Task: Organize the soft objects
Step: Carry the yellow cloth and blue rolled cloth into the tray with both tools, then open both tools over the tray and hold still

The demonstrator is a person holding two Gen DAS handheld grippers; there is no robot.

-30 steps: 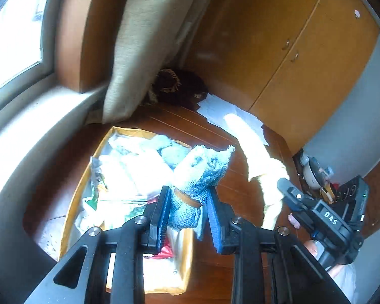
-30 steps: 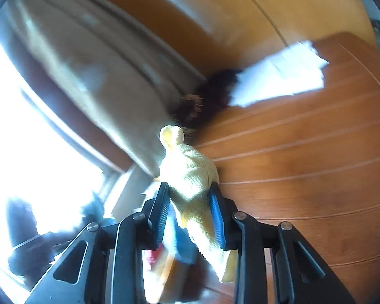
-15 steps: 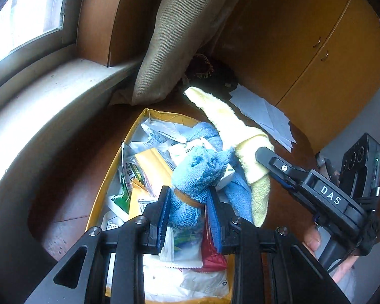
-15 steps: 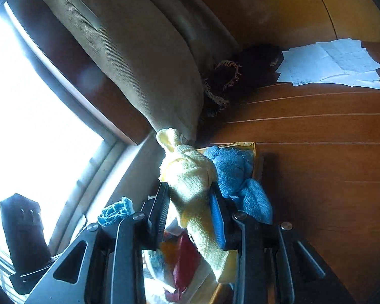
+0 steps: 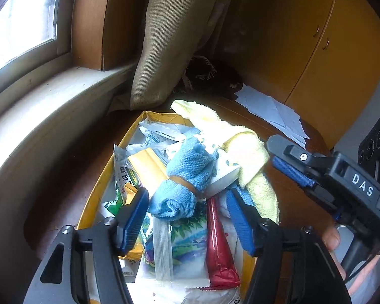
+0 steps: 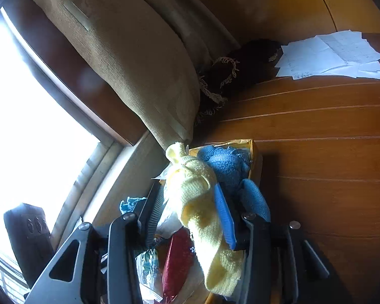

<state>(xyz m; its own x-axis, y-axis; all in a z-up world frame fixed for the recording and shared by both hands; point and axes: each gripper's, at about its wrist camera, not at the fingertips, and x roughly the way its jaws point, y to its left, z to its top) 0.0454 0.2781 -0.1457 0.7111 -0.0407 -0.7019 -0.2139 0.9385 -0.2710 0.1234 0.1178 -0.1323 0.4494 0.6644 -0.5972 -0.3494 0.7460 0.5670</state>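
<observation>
A yellow cardboard box (image 5: 98, 185) full of packets lies on the wooden floor. A rolled blue cloth (image 5: 187, 172) with a rubber band rests on the packets between the jaws of my left gripper (image 5: 187, 197). Those jaws are opening and their pads stand clear of the roll. A yellow cloth (image 6: 197, 202) drapes over the box's right side between the jaws of my right gripper (image 6: 187, 192), which are opening too; the left pad is off the cloth. The left wrist view shows that right gripper (image 5: 278, 154) beside the yellow cloth (image 5: 243, 149). Another blue cloth (image 6: 228, 164) lies in the box.
A beige curtain (image 5: 169, 38) hangs behind the box, with a dark fringed cloth (image 5: 205, 71) at its foot. White papers (image 5: 273, 109) lie on the floor by an orange cabinet (image 5: 329, 50). A windowsill (image 5: 50, 96) runs along the left. A red packet (image 5: 217, 240) lies in the box.
Both grippers sank over the box. Each pair of jaws has widened: the blue roll and the yellow cloth, gripped before, now lie loose on the box's contents.
</observation>
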